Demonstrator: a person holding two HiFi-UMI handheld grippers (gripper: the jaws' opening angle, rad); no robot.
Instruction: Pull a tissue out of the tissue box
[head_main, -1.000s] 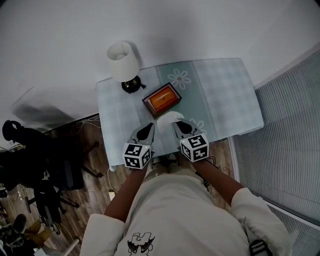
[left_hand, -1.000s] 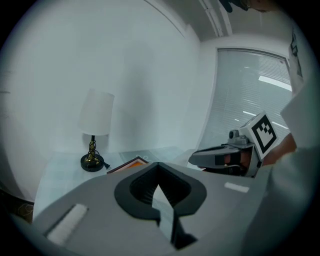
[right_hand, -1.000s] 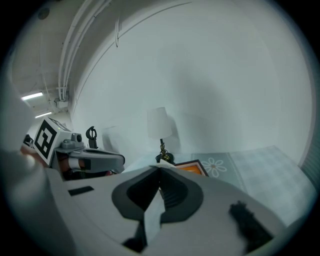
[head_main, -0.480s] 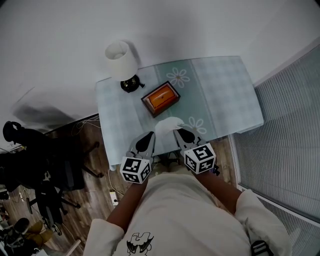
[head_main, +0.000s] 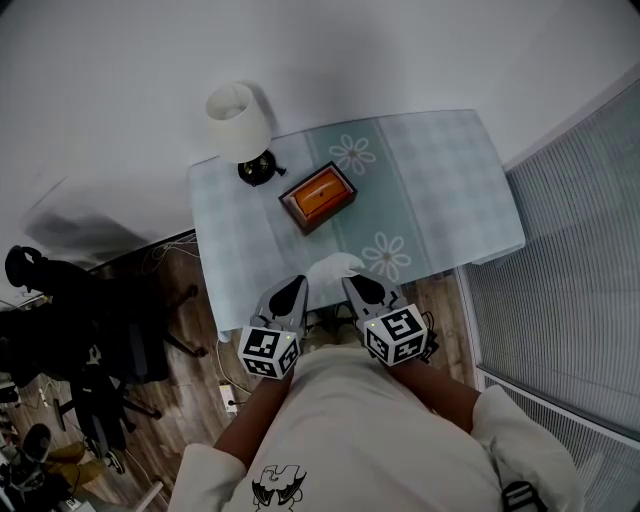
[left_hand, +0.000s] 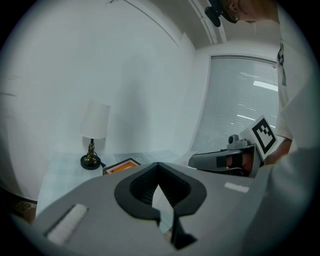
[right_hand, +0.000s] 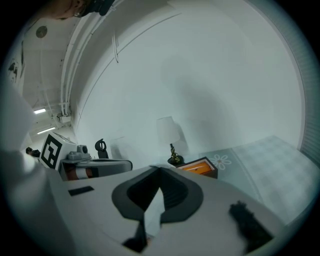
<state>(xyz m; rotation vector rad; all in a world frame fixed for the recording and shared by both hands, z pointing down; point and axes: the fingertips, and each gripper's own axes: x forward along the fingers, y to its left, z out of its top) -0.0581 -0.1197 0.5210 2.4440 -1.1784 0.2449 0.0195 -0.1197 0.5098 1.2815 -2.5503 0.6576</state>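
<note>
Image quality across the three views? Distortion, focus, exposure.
Head view: sharp; tissue near blown white. Left gripper view: strong fisheye, black vignette, left tool soft up close, blinds bright. Right gripper view: same fisheye and vignette; lamp pale, low contrast.

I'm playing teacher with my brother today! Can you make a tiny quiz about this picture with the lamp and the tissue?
1. True or false: the tissue lies inside the tissue box.
2. Fill in: the left gripper and the right gripper are both shut on the ____.
3. Which is nearest the lamp? A) tissue box B) tissue C) right gripper
Key: 1 false; 2 tissue; 3 A.
</note>
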